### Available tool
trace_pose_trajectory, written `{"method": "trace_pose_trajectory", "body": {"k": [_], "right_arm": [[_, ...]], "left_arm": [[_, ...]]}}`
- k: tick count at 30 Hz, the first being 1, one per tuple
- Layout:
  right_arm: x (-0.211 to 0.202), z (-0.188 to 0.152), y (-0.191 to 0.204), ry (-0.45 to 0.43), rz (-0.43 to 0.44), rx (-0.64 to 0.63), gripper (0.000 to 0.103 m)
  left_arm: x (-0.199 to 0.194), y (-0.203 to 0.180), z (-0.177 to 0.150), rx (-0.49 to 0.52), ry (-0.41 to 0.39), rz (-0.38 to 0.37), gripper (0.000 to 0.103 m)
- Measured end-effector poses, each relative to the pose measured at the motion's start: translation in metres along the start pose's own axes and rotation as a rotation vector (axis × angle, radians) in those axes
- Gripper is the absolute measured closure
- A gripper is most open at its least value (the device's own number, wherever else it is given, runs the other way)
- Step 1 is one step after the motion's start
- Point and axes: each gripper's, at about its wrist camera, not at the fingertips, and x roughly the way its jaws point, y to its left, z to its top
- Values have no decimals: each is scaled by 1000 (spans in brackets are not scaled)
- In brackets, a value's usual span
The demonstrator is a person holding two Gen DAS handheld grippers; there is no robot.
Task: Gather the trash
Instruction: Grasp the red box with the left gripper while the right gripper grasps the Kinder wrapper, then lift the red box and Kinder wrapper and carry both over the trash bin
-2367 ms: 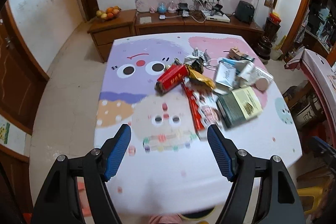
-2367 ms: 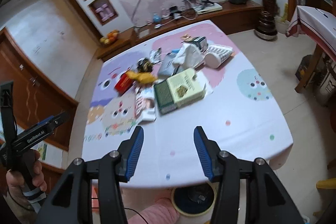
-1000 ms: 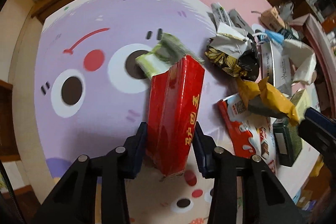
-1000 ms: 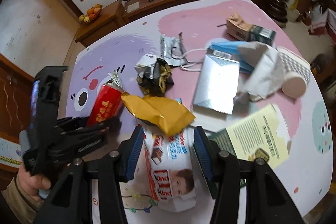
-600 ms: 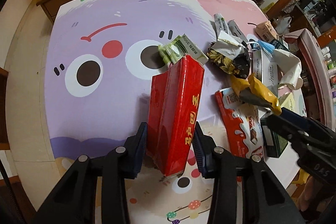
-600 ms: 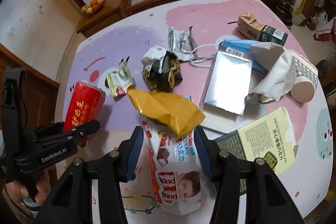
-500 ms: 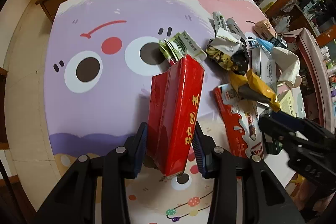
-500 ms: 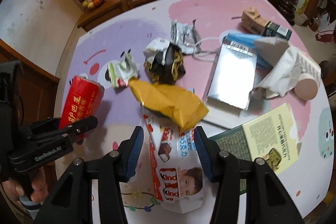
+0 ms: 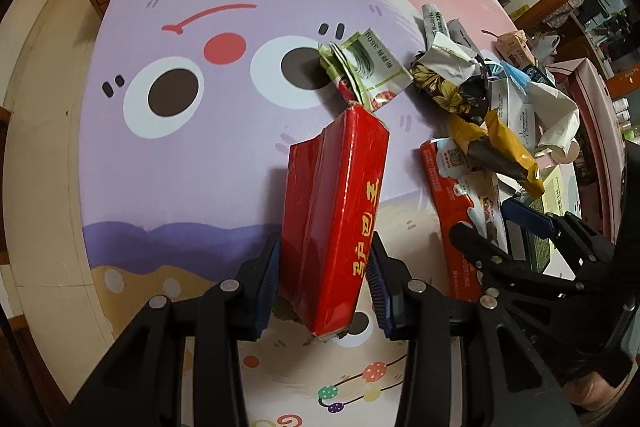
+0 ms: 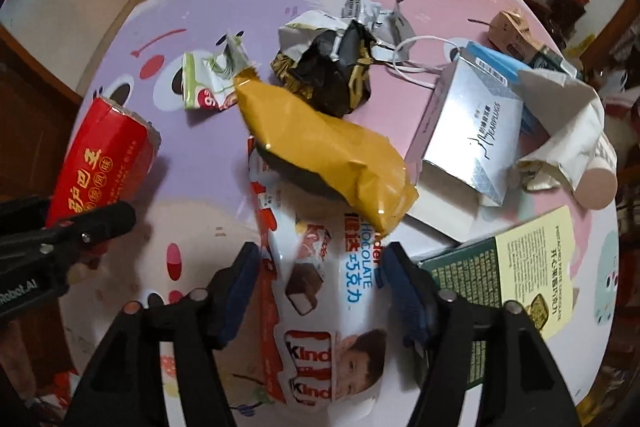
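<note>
My left gripper is shut on a red carton with gold characters and holds it above the table; the carton also shows in the right wrist view. My right gripper is open, its blue pads either side of a white and red Kinder chocolate box that lies flat on the table. The box also shows in the left wrist view, with the right gripper over it. A yellow wrapper lies on the box's far end.
A cartoon-print tablecloth covers the table. The pile holds a green and white packet, a black and gold crumpled wrapper, a silver box, a green and yellow book-like box, a paper cup and a small carton.
My left gripper has lifted the red carton up and back from the pile. My right gripper has come down over the Kinder box, pads now on both sides of it.
</note>
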Motion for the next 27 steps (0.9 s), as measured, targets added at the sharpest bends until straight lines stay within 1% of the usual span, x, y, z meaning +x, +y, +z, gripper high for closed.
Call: {"method": "trace_pose_trajectory", "body": {"k": [4,5,6,7,8,9,10,11,12,13,14,17,19,24,27], "right_arm": [[7,-1,15,-3,-68,-60,25],[10,-1,20,6,-75,-69,24],[11,-1,21,-2,-83,-79,20],[10,0,22,-9,-94,-88,19],[10,0,23,-15,-87,-84,18],[11,1,22,-5,-58,-67,21],[13,1,19,19,3,-23,25],[13,3,18,15,10,-9,25],[12,3,20,21,5,-13,28],[11,2,23,19,3,-33,32],[10,1,25,19,6,-42,33],[6,-7,34,4,14,-73,40],[3,-16,38,5,25,-68,45],[-10,-37,38,16,111,-30,49],[-21,-50,35,24,161,-11,50]], "left_arm": [[0,3,-4,-4,5,0,64],[0,2,-4,-4,5,0,64],[-1,3,-4,-4,4,-1,64],[-1,4,-5,-3,4,-2,64],[-2,4,-6,-3,3,-2,64],[-3,4,-7,-4,2,-4,64],[-3,4,-7,-4,2,-6,64],[-4,5,-9,-4,2,-9,64],[-5,4,-10,-4,1,-9,64],[-6,4,-11,-2,0,-9,64],[-6,4,-13,0,1,-8,64],[-8,4,-18,2,2,-6,64],[-11,3,-23,5,-2,1,64],[-22,-1,-36,12,-16,13,64],[-30,-5,-47,11,-26,19,64]]}}
